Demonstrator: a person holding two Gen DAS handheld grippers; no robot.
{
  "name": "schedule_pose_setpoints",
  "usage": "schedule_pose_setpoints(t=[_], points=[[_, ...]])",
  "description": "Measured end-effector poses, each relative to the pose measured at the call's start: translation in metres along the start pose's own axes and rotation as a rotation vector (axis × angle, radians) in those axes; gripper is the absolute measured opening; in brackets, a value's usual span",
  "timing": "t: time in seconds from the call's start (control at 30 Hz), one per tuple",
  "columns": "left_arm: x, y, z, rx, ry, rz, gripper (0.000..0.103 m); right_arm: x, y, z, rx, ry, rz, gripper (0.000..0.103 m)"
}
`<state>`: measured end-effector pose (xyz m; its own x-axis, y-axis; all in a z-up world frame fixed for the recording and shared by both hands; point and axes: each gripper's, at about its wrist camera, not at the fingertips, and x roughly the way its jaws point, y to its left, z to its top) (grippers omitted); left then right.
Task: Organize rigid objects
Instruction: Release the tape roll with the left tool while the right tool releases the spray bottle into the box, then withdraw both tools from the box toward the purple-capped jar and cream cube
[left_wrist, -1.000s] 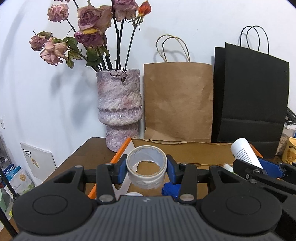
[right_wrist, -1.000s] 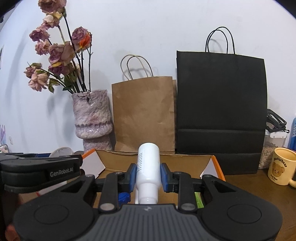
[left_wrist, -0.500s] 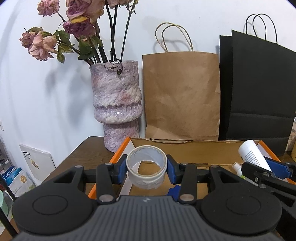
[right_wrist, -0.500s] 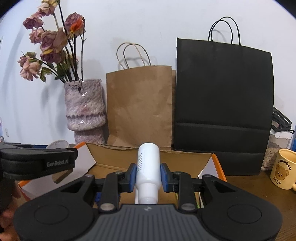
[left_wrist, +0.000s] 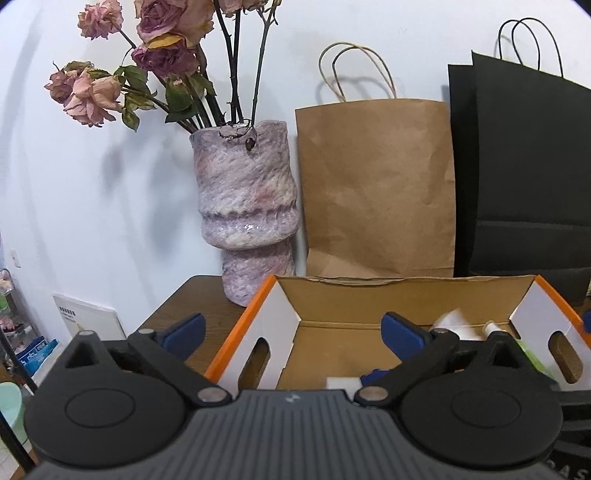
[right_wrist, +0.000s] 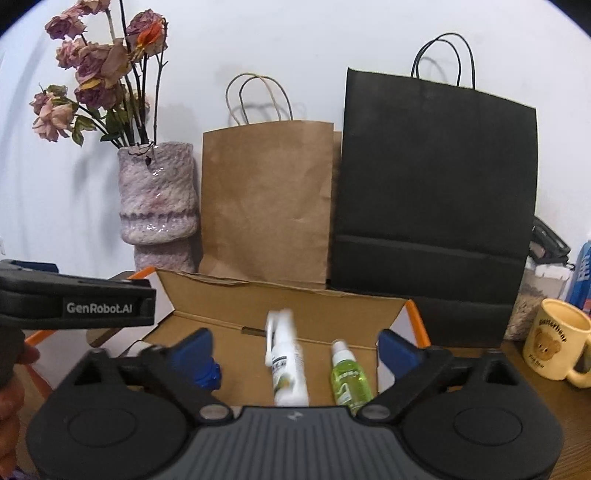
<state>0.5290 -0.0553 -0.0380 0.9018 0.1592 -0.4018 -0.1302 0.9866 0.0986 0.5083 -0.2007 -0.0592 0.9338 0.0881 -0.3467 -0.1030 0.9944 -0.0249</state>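
Observation:
An open cardboard box (left_wrist: 369, 282) with orange edges sits on the brown table. My left gripper (left_wrist: 291, 328) hangs over its left end, its jaws opening with nothing between them. The tape roll is out of sight, and only a white edge (left_wrist: 340, 382) peeks above the gripper body. My right gripper (right_wrist: 295, 343) is over the box (right_wrist: 280, 291), its jaws also opening. A white bottle (right_wrist: 288, 365), blurred, lies loose on the box floor below it. Beside that lie a green spray bottle (right_wrist: 347, 380) and a blue object (right_wrist: 208, 373).
A mottled purple vase (left_wrist: 245, 206) of dried roses stands behind the box at the left. A brown paper bag (right_wrist: 266, 203) and a black paper bag (right_wrist: 436, 192) lean on the wall. A yellow bear mug (right_wrist: 554, 343) stands at the right.
Both grippers have gone from shut to wide open. The tape roll has left the left jaws and the white bottle has dropped from the right jaws into the box.

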Motion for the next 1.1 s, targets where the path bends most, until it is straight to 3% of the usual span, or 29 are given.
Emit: schedule_pose_setpoints(t=[1.1], points=[[-0.027,0.012,-0.006,-0.028,-0.012,-0.007,0.103,-0.016,0.004,-0.009,0.010,-0.007,0.007,0.103]])
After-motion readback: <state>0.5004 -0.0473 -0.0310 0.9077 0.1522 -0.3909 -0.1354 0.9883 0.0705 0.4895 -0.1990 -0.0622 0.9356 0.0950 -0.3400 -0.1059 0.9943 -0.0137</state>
